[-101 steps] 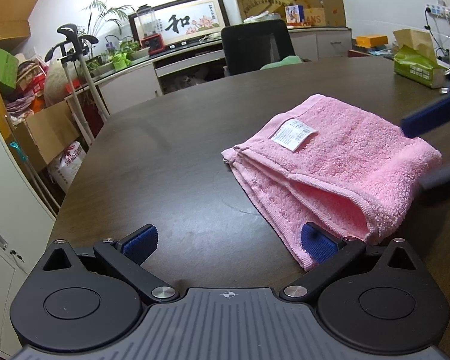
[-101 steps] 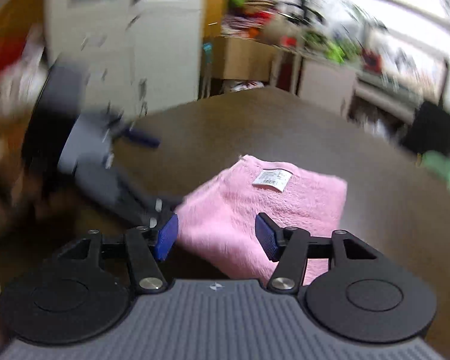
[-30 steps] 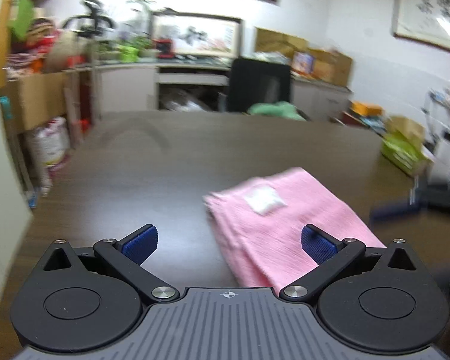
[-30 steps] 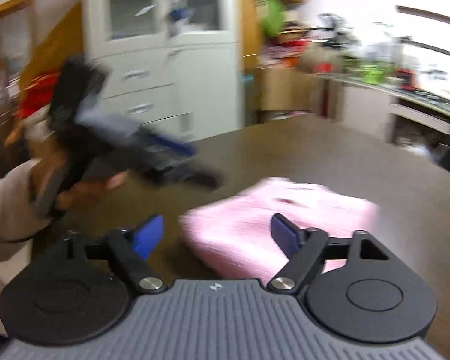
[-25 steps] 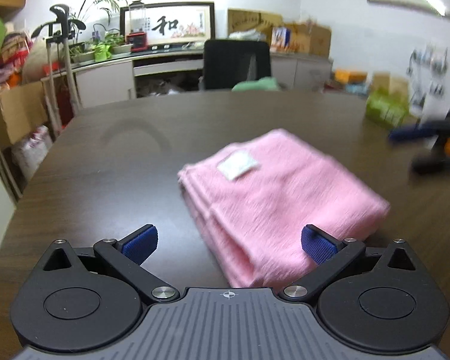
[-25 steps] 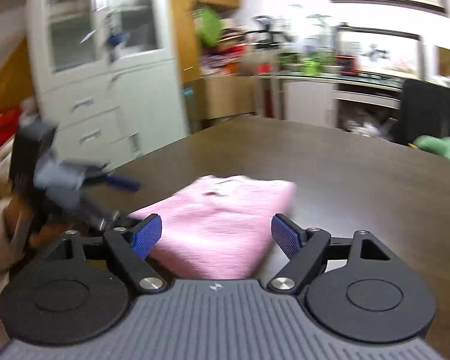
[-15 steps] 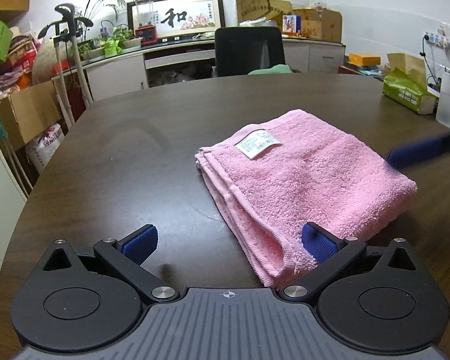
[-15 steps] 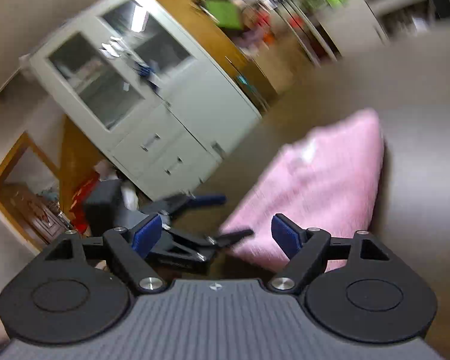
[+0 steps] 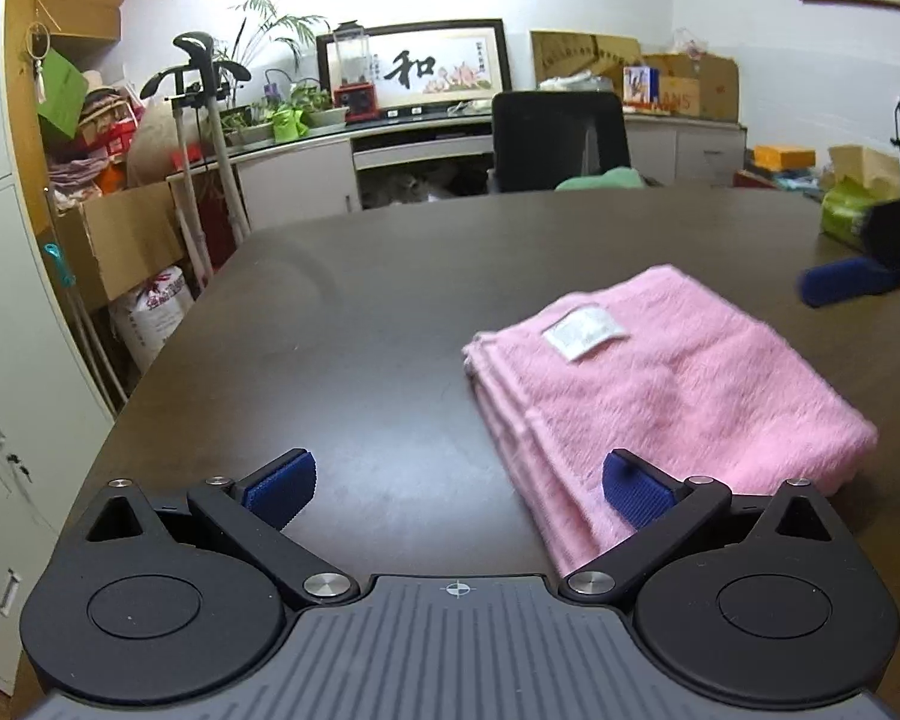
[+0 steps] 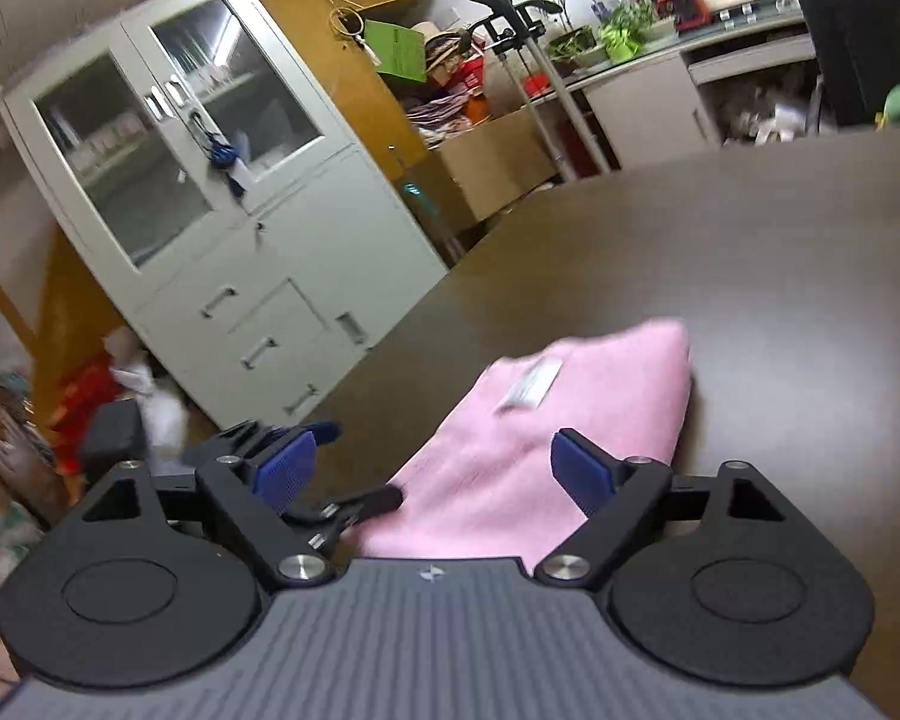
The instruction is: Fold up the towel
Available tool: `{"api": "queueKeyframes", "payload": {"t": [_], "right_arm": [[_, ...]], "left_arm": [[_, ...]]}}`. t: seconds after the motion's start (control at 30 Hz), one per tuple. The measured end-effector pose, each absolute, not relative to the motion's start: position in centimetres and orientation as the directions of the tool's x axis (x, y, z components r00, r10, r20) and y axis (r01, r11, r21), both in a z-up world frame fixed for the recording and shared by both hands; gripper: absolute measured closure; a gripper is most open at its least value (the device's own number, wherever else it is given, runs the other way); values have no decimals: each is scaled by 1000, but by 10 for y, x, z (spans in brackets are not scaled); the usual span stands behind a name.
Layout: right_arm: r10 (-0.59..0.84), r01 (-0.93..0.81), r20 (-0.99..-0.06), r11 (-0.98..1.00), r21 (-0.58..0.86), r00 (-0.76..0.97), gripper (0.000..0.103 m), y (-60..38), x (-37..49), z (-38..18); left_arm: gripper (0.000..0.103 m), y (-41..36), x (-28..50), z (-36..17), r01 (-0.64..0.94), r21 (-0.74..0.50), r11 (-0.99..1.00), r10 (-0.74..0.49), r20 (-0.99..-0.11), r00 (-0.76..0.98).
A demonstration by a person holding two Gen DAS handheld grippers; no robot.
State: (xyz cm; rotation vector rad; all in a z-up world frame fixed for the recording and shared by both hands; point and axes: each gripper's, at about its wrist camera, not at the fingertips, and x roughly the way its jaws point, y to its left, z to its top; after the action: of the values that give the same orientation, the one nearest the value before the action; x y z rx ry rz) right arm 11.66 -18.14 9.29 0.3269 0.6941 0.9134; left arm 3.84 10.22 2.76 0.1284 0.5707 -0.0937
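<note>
Pink towel [image 9: 660,384] lies folded into a thick rectangle on the dark counter [image 9: 360,324], flat, white label [image 9: 585,331] facing up near its far corner; layered fold edges show along the side toward the left claw. In the right wrist view the towel [image 10: 546,432] appears tilted because the camera is rolled; label [image 10: 531,389] blurred, text unreadable. Left claw [image 9: 459,489] sits low over the near counter edge, jaws wide apart, nothing between the pads; its right finger [image 9: 636,495] overlaps the near corner of the towel in view, contact cannot be confirmed; the left finger [image 9: 279,489] is over bare counter. Right claw [image 10: 432,474] is at the opposite side of the towel, jaws opening, towel end visible between the pads but pads not pressing on it. From the left view, one blue finger of the right claw [image 9: 846,282] shows at the right edge, just beyond the towel, blurred. From the right view, the left claw [image 10: 330,480] shows beside the towel's lower left end. Beyond the counter: black chair [image 9: 561,141] at the far edge, white cabinet [image 10: 222,228] with glass doors, cardboard box [image 9: 120,234], framed calligraphy [image 9: 414,66] on the back counter.
</note>
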Motion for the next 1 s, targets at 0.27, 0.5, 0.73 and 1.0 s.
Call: {"api": "queueKeyframes", "payload": {"t": [0.27,0.5,0.73,1.0], "right_arm": [[771,-451,-483,635,627,415,17,-155,170,43],[814,-491,-398,576,654,423,14,-177,149,54],[801,-542,-464,598,591,378,10,-166,120,48],[822,-456,-441,567,686,360,13,-178,143,36]], "left_arm": [[0,87,73,12,85,214,973,53,-568,822],[0,87,64,14,70,232,970,68,-540,839],[0,76,54,12,60,323,944,117,-502,857],[0,72,78,12,87,272,958,84,-559,825]]}}
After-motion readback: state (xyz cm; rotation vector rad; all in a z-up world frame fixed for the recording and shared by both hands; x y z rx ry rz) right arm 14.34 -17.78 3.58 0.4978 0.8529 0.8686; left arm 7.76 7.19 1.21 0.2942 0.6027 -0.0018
